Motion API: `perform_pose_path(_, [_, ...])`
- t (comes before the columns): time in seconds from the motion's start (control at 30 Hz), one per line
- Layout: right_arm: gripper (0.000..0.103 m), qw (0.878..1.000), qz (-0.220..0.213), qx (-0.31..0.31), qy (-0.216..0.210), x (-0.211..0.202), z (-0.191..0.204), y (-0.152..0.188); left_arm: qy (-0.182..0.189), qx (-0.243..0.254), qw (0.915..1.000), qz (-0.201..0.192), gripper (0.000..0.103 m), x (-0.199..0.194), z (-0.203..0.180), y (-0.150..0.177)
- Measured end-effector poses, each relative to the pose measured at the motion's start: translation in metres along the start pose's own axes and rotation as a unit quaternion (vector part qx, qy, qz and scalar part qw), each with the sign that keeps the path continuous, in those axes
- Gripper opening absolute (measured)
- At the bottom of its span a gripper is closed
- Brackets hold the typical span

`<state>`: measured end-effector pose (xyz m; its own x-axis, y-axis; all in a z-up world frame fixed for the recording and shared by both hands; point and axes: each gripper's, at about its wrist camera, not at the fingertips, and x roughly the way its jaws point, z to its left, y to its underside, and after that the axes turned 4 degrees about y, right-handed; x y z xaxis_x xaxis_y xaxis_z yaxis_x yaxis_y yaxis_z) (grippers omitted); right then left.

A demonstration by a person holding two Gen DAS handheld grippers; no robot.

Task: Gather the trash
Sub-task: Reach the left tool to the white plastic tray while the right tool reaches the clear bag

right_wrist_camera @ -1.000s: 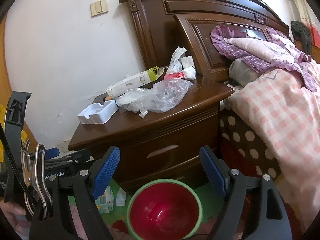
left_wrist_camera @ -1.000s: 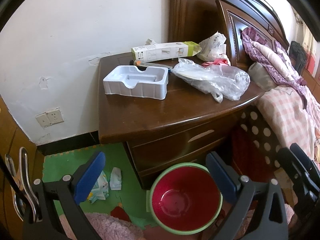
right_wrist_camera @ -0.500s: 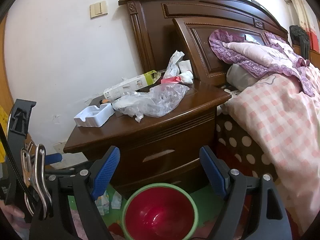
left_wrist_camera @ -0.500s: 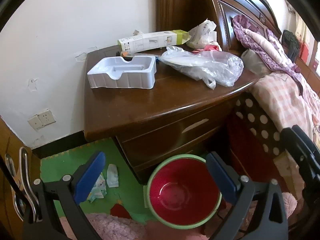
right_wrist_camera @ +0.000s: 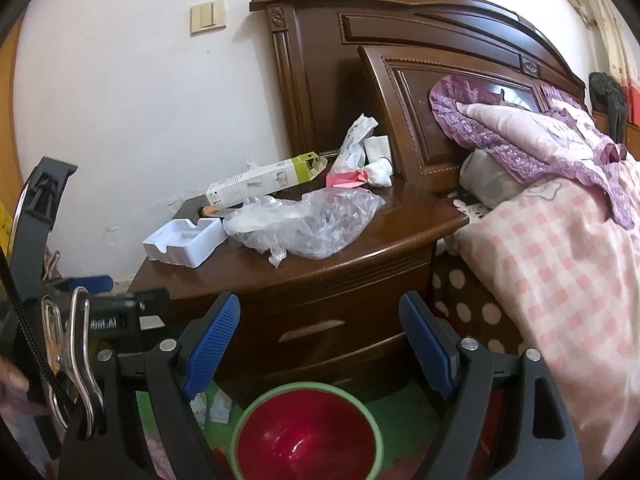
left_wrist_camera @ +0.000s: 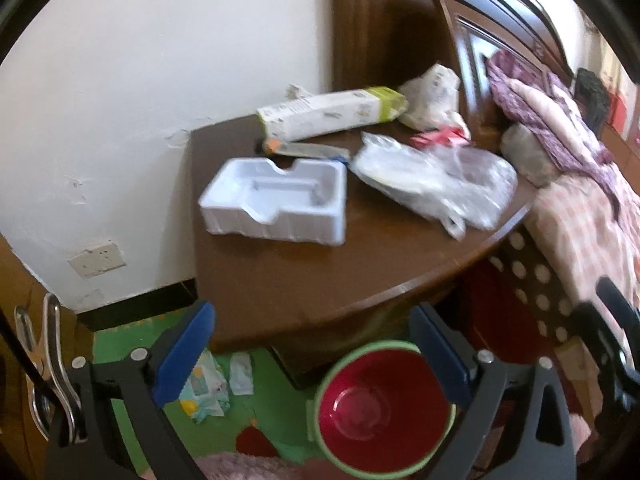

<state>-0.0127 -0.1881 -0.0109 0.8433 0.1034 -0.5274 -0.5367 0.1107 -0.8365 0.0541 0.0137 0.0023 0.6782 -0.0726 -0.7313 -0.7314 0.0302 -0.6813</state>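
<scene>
On the brown nightstand lie a white moulded plastic tray, a clear crumpled plastic bag, a long white-and-green carton, crumpled white wrappers and a pink scrap. The same trash shows in the right wrist view: tray, bag, carton. A red bin with a green rim stands on the floor below. My left gripper is open and empty, short of the nightstand's front edge. My right gripper is open and empty, facing the drawers.
Paper scraps lie on the green floor mat beside the nightstand. A bed with a pink checked quilt and a purple pillow is close on the right. The dark headboard stands behind. A wall socket is at the left.
My left gripper has moved forward and up toward the nightstand top; the tray and bag loom larger. My right gripper has shifted slightly, with the nightstand now a little nearer. Both stay open.
</scene>
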Motion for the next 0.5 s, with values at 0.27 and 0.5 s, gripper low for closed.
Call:
perform_pose_path(0.27, [0.084,1.000,-0.005,-0.011,-0.003,0.016,0.003,-0.014,0.013,-0.045,0.9987,-0.020,0.099,0.015,0.021,-0.034])
perform_pose_path(0.5, [0.084,1.000,0.001,-0.011,-0.006,0.036,0.002,-0.023,0.016,-0.084,0.9958,-0.033,0.099,0.038,0.023,-0.054])
